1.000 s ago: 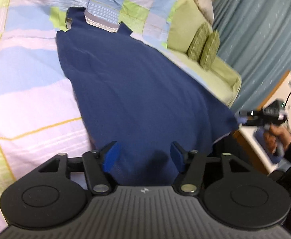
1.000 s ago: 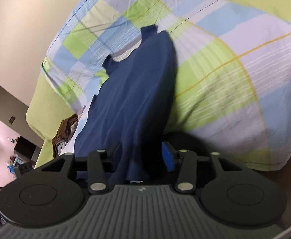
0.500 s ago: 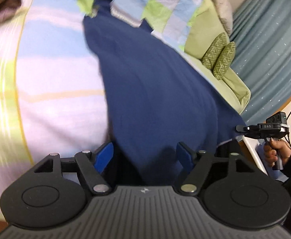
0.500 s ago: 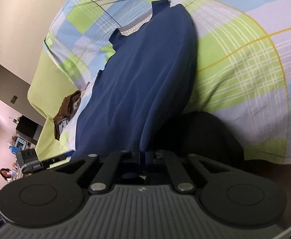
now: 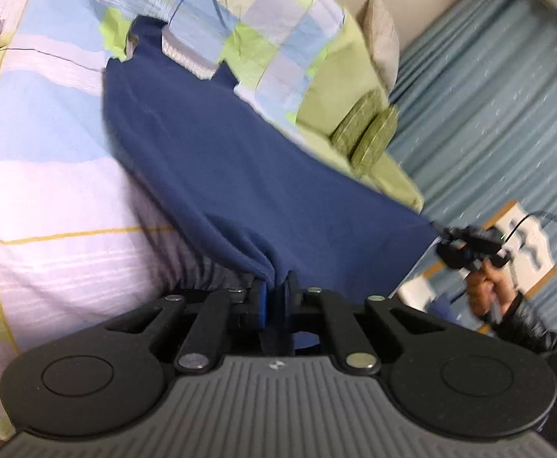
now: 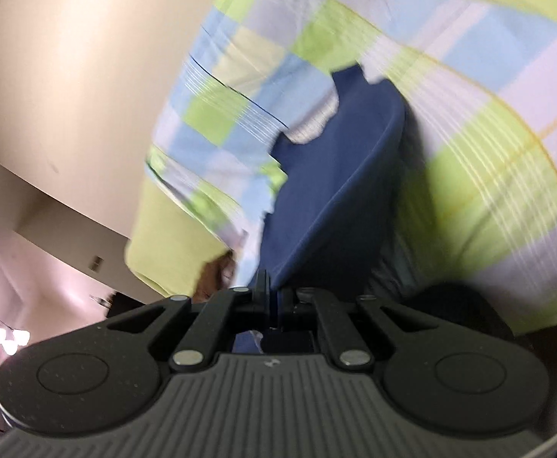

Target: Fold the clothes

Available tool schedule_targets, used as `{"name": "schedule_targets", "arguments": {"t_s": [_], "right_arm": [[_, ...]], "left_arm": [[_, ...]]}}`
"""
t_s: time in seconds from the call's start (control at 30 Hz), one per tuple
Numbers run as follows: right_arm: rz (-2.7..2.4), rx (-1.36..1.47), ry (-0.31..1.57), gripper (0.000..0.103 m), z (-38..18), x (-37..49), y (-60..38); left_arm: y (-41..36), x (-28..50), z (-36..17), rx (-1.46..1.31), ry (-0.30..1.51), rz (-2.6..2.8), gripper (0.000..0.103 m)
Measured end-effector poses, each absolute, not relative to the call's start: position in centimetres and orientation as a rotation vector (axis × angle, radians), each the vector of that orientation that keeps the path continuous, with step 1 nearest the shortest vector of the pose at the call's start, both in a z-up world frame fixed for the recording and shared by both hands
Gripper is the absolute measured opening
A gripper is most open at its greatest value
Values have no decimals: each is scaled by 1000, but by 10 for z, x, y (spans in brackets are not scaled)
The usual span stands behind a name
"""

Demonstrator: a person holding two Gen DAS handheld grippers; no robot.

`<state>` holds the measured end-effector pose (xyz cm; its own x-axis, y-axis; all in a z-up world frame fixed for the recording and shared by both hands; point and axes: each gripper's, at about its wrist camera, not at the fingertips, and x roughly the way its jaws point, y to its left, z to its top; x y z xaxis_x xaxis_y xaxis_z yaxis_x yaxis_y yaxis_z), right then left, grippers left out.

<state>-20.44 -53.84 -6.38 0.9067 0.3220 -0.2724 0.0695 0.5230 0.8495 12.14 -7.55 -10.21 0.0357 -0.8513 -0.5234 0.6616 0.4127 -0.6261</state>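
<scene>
Got both grippers' fingers pinching the navy blue cotton dress (image 5: 217,160) hem, left gripper (image 5: 276,294) and right gripper (image 6: 272,294), over the checked bedspread (image 5: 49,191).

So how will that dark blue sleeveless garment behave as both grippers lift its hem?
The dark blue sleeveless garment is probably floppy: it bunches into folds where the left gripper, jaws just closed, pinches it. It likely sags between there and the right gripper. It seems light; the far end drapes over the checked bedspread.
</scene>
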Motion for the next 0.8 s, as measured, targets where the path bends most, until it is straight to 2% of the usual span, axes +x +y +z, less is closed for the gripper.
{"name": "schedule_targets", "arguments": {"t_s": [0.1,0.17,0.23,0.37,0.43,0.6,0.8], "right_arm": [[61,993,511,3,-83,-220,-542],[6,977,555,3,-96,-229,-544],[-78,943,629,3,-117,-236,-546],[-200,784,691,7,-117,-234,-552],[-228,690,681,13,-103,-225,-556],[-151,515,617,28,-61,-159,-574],[22,362,588,29,-42,-25,-625]], "left_arm": [[-74,118,-121,-182,1062,-1127,6],[-72,116,-132,-150,1076,-1102,12],[-68,116,-137,-105,1095,-1072,29],[-62,126,-113,23,1048,-1021,39],[-62,141,-90,62,986,-996,48],[-96,202,-50,145,845,-974,60],[-198,308,-25,320,643,-971,62]]}}
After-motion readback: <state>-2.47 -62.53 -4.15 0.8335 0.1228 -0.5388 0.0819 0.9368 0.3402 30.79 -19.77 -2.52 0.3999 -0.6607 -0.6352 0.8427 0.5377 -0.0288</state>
